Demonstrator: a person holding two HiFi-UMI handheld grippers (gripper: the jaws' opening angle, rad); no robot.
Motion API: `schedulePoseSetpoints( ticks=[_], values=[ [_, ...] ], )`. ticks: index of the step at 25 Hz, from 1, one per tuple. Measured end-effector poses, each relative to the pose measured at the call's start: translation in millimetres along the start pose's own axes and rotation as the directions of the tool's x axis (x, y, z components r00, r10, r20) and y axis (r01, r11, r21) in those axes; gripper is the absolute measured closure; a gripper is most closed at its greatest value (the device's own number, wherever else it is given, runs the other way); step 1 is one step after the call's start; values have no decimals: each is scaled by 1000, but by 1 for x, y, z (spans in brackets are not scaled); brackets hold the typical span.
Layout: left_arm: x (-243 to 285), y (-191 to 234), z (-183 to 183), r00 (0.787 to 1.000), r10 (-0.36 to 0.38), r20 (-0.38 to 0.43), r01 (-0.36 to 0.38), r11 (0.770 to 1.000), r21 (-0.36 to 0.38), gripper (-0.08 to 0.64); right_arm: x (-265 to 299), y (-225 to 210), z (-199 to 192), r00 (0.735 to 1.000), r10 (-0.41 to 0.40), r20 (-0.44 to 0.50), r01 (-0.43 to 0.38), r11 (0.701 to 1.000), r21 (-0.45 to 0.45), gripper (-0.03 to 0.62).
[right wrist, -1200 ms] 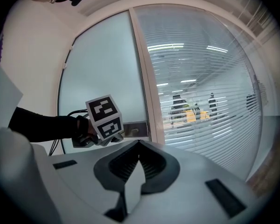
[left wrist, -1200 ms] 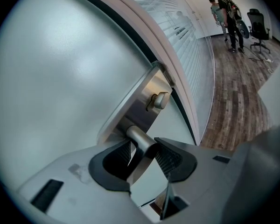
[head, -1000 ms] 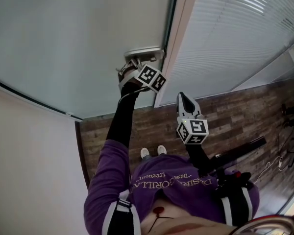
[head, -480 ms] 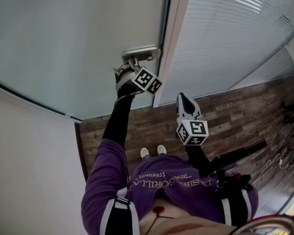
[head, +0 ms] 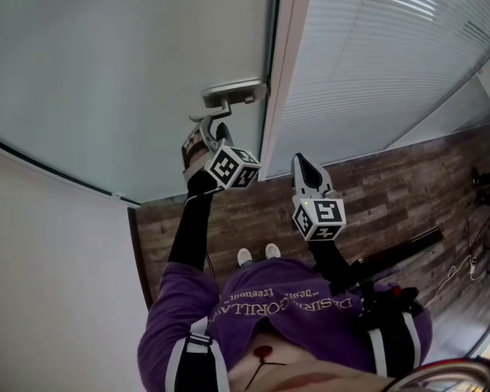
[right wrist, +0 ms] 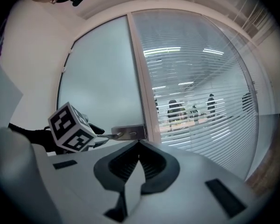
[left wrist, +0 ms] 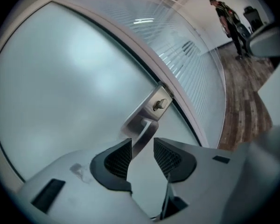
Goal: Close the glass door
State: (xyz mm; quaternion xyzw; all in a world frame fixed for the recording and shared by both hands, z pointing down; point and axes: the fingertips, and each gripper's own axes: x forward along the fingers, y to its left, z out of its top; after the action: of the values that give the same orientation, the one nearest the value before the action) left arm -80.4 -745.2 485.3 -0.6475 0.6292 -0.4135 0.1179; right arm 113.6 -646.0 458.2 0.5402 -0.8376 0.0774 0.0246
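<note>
Frosted glass door (head: pixel 131 72) is filling the upper left; the left gripper (head: pixel 206 129) is hovering open just below its handle (head: pixel 233 92), while the right gripper (head: pixel 304 166) is hanging closed at centre.

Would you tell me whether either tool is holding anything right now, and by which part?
Nothing is held. The left tool is open, its jaws apart and not gripping the door handle just ahead; the right tool is shut and empty.

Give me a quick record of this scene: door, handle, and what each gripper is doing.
Glass door: frosted, edge at the white frame, looks shut
Handle: metal lever, tip between the left jaws, not clamped
Left gripper: open
Right gripper: shut, empty, away from the door
</note>
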Motion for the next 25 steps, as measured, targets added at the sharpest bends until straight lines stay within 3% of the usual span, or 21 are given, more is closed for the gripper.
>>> schedulePoseSetpoints(
  ticks=[2,4,6,9,15,18,25],
  values=[
    [-14,1,-15,999,-36,11,37,986,-165,413,2,7,1,1000,18,1,-18,1000,-3,595],
    [-28,-1,-33,997,-69,21,72,940,-334,416,4,15,0,999,39,1,-39,999,-6,595],
    [-41,-2,-51,998,-65,22,68,885,-461,462,4,21,1,999,54,2,-54,999,-6,595],
    [-56,-2,-67,1000,-28,8,28,818,-574,551,8,22,5,998,65,3,-65,998,-5,595],
    [-73,-11,-72,998,-61,31,64,684,-727,558,18,23,17,996,88,-1,-88,996,1,595],
    [-80,-19,-73,996,-81,35,80,664,-743,558,17,26,20,995,99,1,-99,995,-6,595],
    [-88,-37,-71,993,-116,36,107,690,-715,558,15,37,26,991,136,5,-136,990,-26,595]
  ],
)
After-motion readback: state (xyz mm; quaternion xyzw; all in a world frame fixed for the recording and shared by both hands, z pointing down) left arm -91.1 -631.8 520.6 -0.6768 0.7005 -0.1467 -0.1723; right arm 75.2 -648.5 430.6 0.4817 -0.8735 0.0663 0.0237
